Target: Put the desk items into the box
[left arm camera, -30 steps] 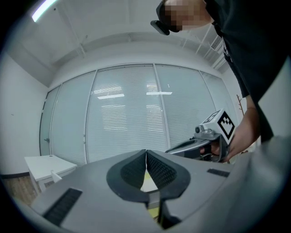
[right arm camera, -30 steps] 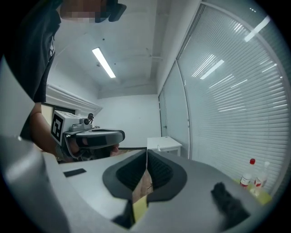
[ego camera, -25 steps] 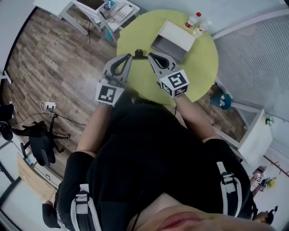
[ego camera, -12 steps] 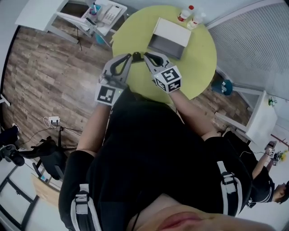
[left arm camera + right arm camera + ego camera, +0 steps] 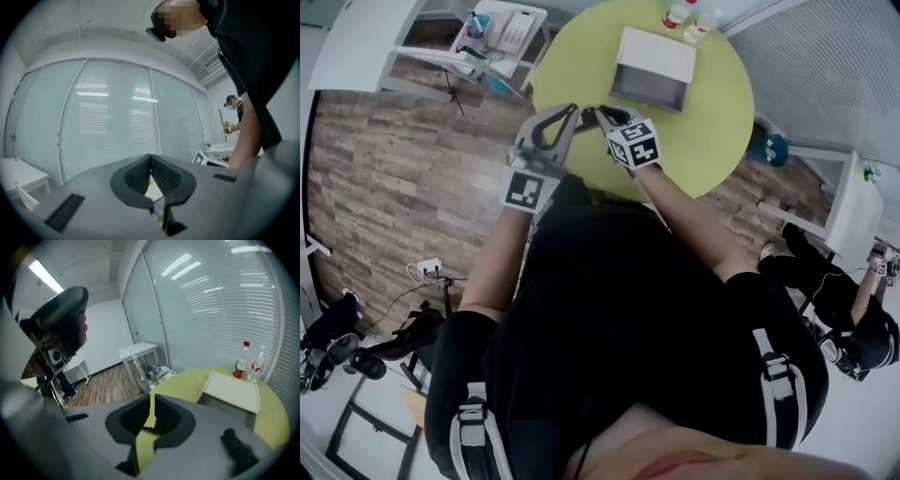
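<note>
Box [image 5: 652,66]: white, with a grey open side, on the far half of the round yellow-green table [image 5: 712,122]. In the right gripper view it sits right of centre [image 5: 232,390], well apart from both tools.

Bottles, two: a red-capped one [image 5: 241,361] and a clear one [image 5: 256,364], upright, side by side at the table's far edge just behind the box.

Small dark item [image 5: 587,116]: on the table's near edge, right at the tips of both tools. I cannot tell what it is or whether either tip touches it.

Left gripper [image 5: 575,110]: I hold it over the near edge, pointing toward the table. Its own view shows its jaws [image 5: 151,157] brought together at the tips, with nothing held.

Right gripper [image 5: 600,112]: just beside the left one, tips close together. In its own view its jaws [image 5: 152,397] are closed to a thin slit, with only table colour showing through and nothing gripped.

Side table [image 5: 514,33]: white, carrying a telephone, on the wood floor to the left of the round table.
</note>
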`<state>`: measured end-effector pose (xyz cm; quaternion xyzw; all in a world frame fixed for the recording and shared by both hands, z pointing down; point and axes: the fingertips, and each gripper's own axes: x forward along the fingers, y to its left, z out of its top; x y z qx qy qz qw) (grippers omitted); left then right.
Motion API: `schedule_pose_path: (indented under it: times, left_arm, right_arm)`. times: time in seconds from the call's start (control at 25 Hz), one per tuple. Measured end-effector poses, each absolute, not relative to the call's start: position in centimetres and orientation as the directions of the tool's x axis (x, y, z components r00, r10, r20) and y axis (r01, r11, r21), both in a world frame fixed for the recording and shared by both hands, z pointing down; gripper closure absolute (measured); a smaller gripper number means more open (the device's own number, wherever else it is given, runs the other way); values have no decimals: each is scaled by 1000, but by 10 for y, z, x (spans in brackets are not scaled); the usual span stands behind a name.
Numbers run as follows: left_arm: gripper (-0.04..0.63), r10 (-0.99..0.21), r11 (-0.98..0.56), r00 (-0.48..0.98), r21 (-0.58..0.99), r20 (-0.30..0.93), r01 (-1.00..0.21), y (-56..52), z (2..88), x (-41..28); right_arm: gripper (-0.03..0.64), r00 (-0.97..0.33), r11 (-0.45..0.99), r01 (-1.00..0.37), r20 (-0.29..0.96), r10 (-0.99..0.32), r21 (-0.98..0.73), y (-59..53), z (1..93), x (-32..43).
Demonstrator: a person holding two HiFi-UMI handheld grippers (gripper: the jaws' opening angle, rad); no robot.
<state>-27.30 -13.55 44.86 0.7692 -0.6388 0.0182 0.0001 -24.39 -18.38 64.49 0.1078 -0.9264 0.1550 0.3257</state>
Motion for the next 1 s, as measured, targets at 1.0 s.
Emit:
schedule_pose_path:
  times: [1.0]
  left_arm:
    - [583, -972, -233, 231, -40, 36, -972, -167, 506, -328]
  right_arm:
    - [353, -413, 797, -550, 911, -2, -248, -187, 803, -275]
